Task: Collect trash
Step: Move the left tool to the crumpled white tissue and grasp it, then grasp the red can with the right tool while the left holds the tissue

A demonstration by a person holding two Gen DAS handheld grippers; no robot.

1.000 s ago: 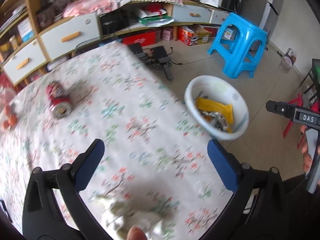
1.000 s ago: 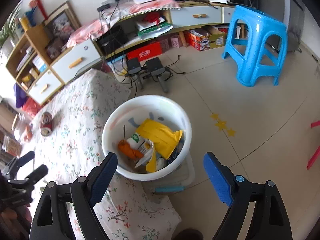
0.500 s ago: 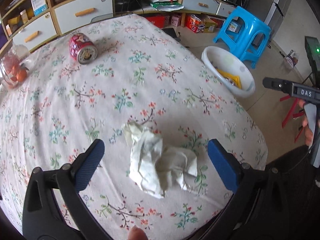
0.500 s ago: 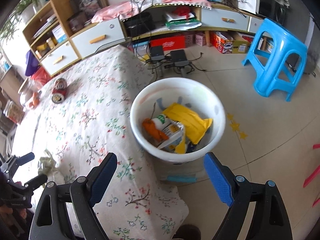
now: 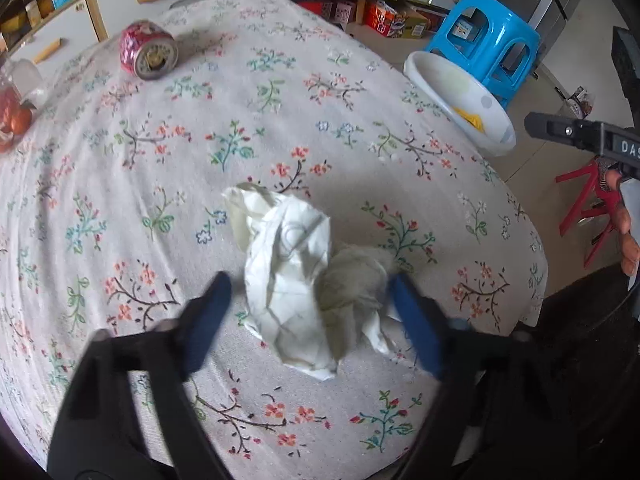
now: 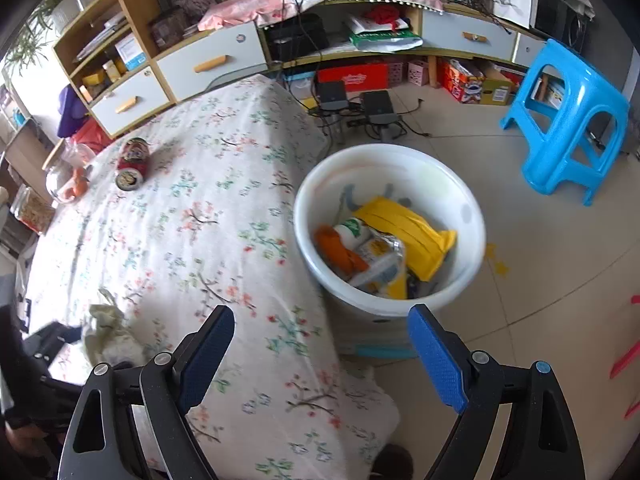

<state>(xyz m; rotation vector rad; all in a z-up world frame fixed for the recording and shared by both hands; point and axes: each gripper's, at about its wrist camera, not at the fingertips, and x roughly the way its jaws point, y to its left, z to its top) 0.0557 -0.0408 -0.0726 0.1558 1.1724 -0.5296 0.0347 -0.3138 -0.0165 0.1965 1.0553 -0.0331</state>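
Left wrist view shows your left gripper (image 5: 310, 304) low over the floral-clothed bench (image 5: 168, 168), its blue-padded fingers (image 5: 208, 312) partly spread and set on either side of the near end of a crumpled white paper tissue wad (image 5: 288, 272); the right pad looks to be against the wad's greyish lobe, the left pad just beside the paper, so the wad is bracketed but not clamped. The wad lies flat on the cloth with its long axis running away from you, slightly toward the left, its narrower tip pointing toward the far side of the bench. A red drink can (image 5: 148, 50) lies on its side near the far edge, well apart from the wad, its end face turned toward you. The round white plastic trash bin (image 5: 496, 128) sits off the bench's right edge, beside a blue plastic stool (image 5: 486, 44). In the right wrist view, your right gripper (image 6: 320, 344) hangs with its fingers wide apart and holding nothing, over the bench's corner and the near rim of the bin (image 6: 468, 216), which stands on the floor against the bench and holds a yellow bag and other wrappers. The same wad (image 6: 108, 332) shows at the lower left there.
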